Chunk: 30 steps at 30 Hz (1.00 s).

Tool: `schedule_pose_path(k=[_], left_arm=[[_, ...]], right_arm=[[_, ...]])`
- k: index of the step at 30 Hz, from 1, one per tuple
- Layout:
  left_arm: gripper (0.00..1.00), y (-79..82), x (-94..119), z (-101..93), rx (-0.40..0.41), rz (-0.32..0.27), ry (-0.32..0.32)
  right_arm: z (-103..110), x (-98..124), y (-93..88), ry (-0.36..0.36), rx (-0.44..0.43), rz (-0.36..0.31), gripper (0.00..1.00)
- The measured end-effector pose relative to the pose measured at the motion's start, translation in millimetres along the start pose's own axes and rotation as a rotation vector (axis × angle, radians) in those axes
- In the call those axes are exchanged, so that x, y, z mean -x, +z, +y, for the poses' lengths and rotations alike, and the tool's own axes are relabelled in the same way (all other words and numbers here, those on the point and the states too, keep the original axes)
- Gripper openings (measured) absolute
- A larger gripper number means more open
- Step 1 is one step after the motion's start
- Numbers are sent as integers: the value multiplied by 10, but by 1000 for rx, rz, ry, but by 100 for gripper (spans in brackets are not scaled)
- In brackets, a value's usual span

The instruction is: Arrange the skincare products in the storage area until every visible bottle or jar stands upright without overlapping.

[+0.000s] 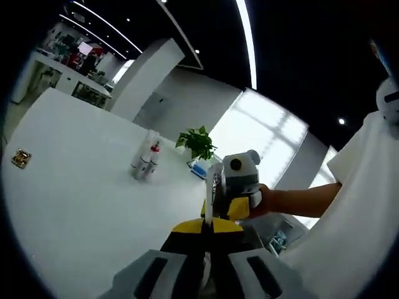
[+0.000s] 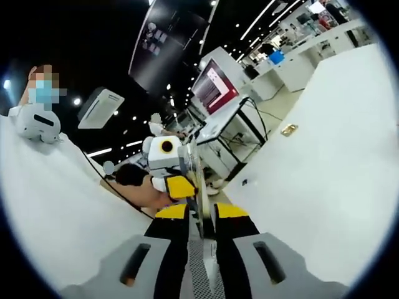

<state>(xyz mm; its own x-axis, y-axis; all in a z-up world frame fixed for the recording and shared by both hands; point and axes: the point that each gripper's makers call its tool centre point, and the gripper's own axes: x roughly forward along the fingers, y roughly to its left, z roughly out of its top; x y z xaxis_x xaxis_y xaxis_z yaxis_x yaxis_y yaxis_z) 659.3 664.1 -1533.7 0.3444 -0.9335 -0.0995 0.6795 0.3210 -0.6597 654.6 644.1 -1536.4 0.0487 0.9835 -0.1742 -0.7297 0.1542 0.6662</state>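
While both grippers hang above the white bench (image 1: 75,187), the left gripper (image 1: 207,232) has its jaws clenched together on nothing, yellow tips meeting at six o'clock in the left gripper view. Toward ten o'clock from those tips, well apart from them, two small bottles (image 1: 146,161) stand upright just beside each other on the bench, one with a red cap. A potted plant (image 1: 197,142) sits near them at about twelve o'clock. The right gripper (image 2: 201,215) likewise has its jaws clenched, empty. A small gold square (image 1: 20,158) lies on the bench at nine o'clock.
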Motion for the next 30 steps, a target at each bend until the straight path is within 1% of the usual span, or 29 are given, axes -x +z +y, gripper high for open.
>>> schedule_pose_path(k=[5, 6, 7, 8, 9, 10, 12, 14, 17, 19, 21, 23, 24, 26, 27, 29, 30], left_arm=[[0, 51, 18, 1, 47, -26, -17], [0, 57, 18, 2, 50, -29, -16], [0, 67, 19, 1, 56, -35, -18], [1, 92, 22, -6, 67, -49, -28], [1, 100, 22, -6, 66, -54, -28], [1, 114, 24, 11, 51, -64, -15], [2, 118, 20, -5, 34, -70, -12], [4, 127, 19, 6, 30, -76, -9], [6, 151, 22, -5, 44, -90, -18], [7, 175, 34, 22, 38, -104, -6], [9, 185, 40, 20, 46, -112, -9], [12, 174, 38, 29, 55, -108, -9], [13, 165, 33, 32, 56, -103, -10], [13, 148, 14, -3, 70, -89, -34], [13, 138, 8, -13, 72, -85, -40], [12, 97, -7, -19, 65, -62, -39], [11, 75, -12, -32, 48, -52, -43]], right_arm=[[-23, 6, -92, -25, 11, 13, 9], [-23, 10, -88, -28, -2, 2, 8], [-4, 17, -23, -20, -64, -47, 4], [15, 30, 14, -7, -113, -73, 4], [67, 45, 52, 25, -152, -99, 4], [83, 48, 70, 32, -146, -116, 3], [66, 53, 44, 13, -138, -111, 3], [71, 66, 53, 19, -154, -125, 3], [97, 71, 63, 26, -164, -145, 2], [112, 72, 71, 33, -189, -174, 2], [91, 100, 76, 34, -211, -199, 2], [69, 128, 92, 24, -223, -212, 1], [77, 154, 144, 34, -242, -235, 1], [76, 180, 194, 49, -252, -258, 1], [72, 182, 208, 44, -250, -262, 1], [82, 182, 242, 51, -260, -278, 1], [101, 178, 252, 64, -268, -285, 1]])
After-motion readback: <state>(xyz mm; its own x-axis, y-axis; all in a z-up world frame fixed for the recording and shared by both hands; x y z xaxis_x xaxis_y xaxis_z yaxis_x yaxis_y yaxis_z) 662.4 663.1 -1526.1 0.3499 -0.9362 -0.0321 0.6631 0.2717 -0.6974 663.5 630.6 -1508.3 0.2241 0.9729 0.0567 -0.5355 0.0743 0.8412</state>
